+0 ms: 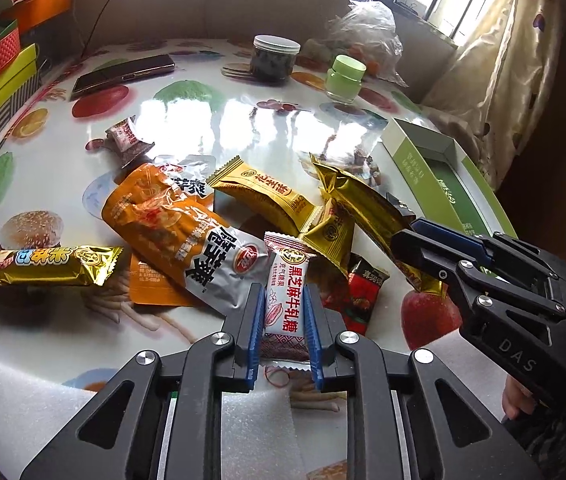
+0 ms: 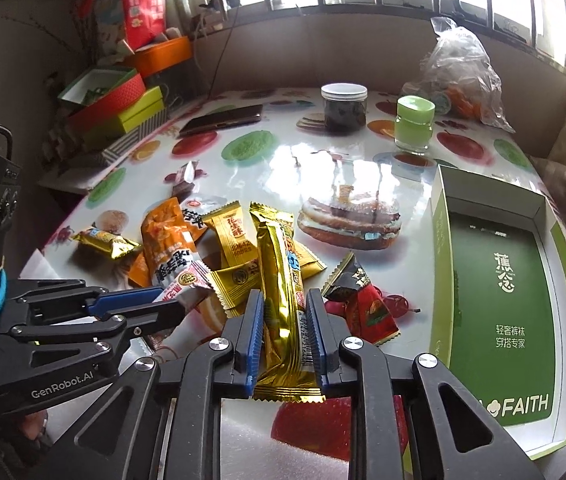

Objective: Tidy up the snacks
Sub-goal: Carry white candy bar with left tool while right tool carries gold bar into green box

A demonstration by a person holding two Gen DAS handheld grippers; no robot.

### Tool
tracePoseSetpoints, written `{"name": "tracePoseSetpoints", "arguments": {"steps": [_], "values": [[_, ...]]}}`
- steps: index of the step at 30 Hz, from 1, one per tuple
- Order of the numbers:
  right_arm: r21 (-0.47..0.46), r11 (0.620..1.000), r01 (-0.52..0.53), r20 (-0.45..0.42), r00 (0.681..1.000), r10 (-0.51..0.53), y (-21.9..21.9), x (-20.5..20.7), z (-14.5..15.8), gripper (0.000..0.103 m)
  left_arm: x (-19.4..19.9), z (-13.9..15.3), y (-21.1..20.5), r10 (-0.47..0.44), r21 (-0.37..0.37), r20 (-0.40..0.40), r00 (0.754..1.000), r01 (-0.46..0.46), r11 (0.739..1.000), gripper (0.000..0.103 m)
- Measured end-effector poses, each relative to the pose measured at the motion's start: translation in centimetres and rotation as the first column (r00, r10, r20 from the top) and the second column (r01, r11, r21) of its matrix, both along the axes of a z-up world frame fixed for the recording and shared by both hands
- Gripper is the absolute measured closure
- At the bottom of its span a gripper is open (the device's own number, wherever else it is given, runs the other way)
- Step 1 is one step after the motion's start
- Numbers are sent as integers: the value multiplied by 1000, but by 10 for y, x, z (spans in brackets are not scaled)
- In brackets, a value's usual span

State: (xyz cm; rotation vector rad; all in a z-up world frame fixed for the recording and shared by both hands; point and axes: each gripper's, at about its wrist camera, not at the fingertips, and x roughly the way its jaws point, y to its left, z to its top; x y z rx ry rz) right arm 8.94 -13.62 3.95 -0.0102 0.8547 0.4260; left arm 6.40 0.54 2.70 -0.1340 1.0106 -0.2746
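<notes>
Left gripper (image 1: 283, 328), bottom centre of left wrist view: blue pads clamped on both long edges of a white nougat packet (image 1: 286, 300) with red and black print; packet stands lengthwise between the fingers, top end toward the pile

Right gripper (image 2: 283, 332), bottom centre of right wrist view: jaws pressed on a long gold bar wrapper (image 2: 281, 292), crimped lower end sticking out below the pads, upper end over the pile

Snack pile mid-frame on fruit-print table (image 1: 243, 120): orange-and-silver pouch (image 1: 179, 228), gold peanut-candy packet (image 1: 263, 196), small gold bar (image 1: 51, 266) apart at left edge, red-black packet (image 2: 367, 304) just right of the held bar

Open green box (image 2: 499, 292) at right of frame, well apart from the pile, inside bare

Far edge: dark jar with white lid (image 2: 343, 106), green jar (image 2: 414, 124), phone (image 2: 223, 118), clear plastic bag (image 2: 463, 68)
</notes>
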Motion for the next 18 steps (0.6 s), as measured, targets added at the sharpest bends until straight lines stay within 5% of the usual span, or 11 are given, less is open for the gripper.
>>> {"name": "tracePoseSetpoints", "arguments": {"steps": [18], "values": [[101, 993, 67, 6, 998, -68, -18, -12, 11, 84, -3, 20, 4, 22, -22, 40, 999, -21, 1000, 83]]}}
